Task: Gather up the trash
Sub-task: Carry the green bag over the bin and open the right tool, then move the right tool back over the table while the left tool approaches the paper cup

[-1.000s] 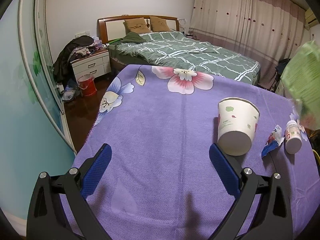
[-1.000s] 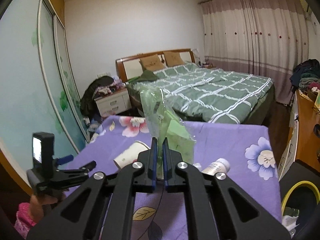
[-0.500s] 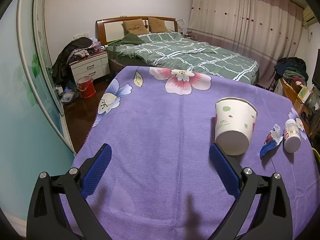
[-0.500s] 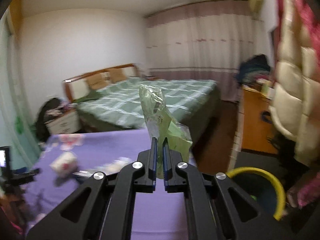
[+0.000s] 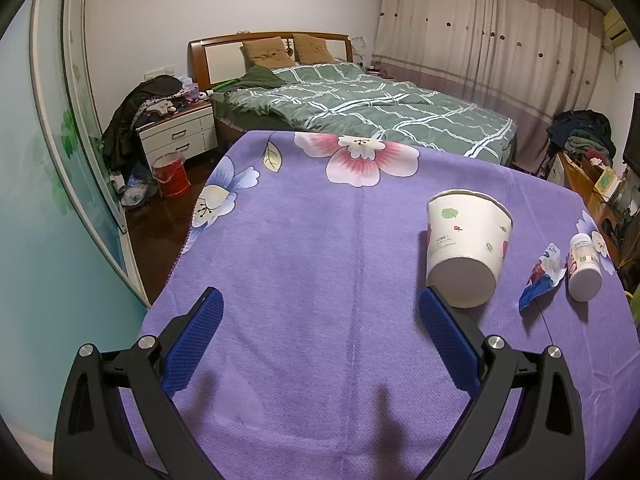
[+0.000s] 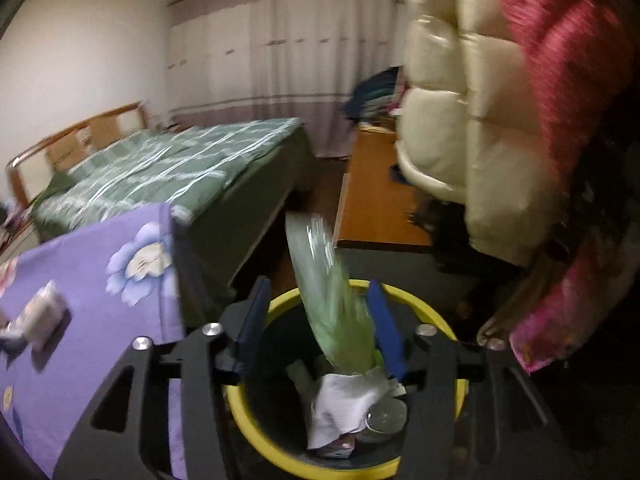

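Note:
My left gripper (image 5: 318,316) is open and empty, low over the purple flowered tablecloth (image 5: 300,264). A white paper cup (image 5: 466,250) lies on its side just beyond the right fingertip. A blue-red wrapper (image 5: 542,276) and a small white bottle (image 5: 584,266) lie further right. My right gripper (image 6: 320,316) is open above a yellow-rimmed trash bin (image 6: 256,420). A green plastic bag (image 6: 332,300), blurred, sits between the parted fingers, dropping into the bin onto white paper (image 6: 344,400) and other trash.
A green-quilted bed (image 5: 360,100) stands beyond the table, with a nightstand (image 5: 176,136) and red bucket (image 5: 172,174) at left. In the right wrist view, jackets (image 6: 500,120) hang close on the right and a wooden desk (image 6: 376,208) stands behind the bin.
My right gripper swung from over the table to above the bin and opened, releasing the green bag. The left gripper barely moved.

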Motion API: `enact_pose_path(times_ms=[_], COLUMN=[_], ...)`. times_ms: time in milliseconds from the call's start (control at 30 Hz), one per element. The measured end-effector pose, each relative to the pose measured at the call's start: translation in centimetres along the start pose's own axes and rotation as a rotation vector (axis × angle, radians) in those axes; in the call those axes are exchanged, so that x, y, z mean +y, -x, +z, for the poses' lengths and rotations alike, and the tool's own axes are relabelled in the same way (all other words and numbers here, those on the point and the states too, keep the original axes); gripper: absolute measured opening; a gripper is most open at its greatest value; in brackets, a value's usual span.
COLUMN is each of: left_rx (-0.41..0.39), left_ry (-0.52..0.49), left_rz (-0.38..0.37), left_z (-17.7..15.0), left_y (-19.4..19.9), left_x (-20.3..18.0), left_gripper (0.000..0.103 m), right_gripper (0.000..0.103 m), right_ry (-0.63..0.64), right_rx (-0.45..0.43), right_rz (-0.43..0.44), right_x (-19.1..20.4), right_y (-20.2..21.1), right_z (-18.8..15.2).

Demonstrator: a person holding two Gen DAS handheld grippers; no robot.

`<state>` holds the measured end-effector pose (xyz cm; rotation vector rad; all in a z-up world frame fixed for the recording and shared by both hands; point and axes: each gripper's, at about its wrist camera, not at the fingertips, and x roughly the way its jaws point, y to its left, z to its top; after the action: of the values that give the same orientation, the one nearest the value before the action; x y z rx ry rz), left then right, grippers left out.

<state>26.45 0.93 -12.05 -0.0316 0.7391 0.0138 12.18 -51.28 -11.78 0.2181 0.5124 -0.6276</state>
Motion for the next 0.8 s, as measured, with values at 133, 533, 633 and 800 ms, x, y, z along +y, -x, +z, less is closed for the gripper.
enact_pose_path(times_ms=[133, 533, 633, 800], left_rx=[0.001, -0.079, -0.114, -0.103], left_ry=[-0.008, -0.091, -0.169, -0.339], left_rz=[-0.001, -0.076, -0.137, -0.29], left_z=[0.0, -0.1, -0.3, -0.8], left_y=[-0.1, 1.9, 3.4, 5.4], left_x=[-0.2, -2.3, -4.3, -9.3], left_gripper=[0.097, 0.096, 0.096, 0.096], right_gripper=[0.051, 0.057, 0.057, 0.057], right_ry=[-0.044, 0.148, 0.146, 0.169], right_rx=[-0.051, -0.103, -0.11, -0.1], right_rz=[0.079, 0.267, 0.271, 0.269], right_x=[1.6, 10.2, 10.4, 10.9], right_y=[1.5, 3.6, 3.8, 3.6], right_z=[0.0, -2.9, -2.7, -2.7])
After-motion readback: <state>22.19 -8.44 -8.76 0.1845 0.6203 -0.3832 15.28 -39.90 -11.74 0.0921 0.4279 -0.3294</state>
